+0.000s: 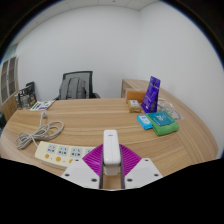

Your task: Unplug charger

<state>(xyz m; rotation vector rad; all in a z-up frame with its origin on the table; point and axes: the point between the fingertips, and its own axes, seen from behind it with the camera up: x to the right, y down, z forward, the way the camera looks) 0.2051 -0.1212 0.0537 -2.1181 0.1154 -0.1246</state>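
White rectangular plastic charger [111,152] clamped between the gripper [111,171] purple pads [94,160] | white power strip [59,152] with coiled cord just left ahead, apart from charger | wooden table [90,118] beneath | black office chair [77,85] beyond.

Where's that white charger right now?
In the gripper view, the white charger is clamped upright in the claw, over the wooden table, just right of the power strip.

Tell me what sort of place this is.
Probably an office or meeting room: a long wooden table, a black office chair behind it, plain white walls. The gripper holds a white charger near a power strip.
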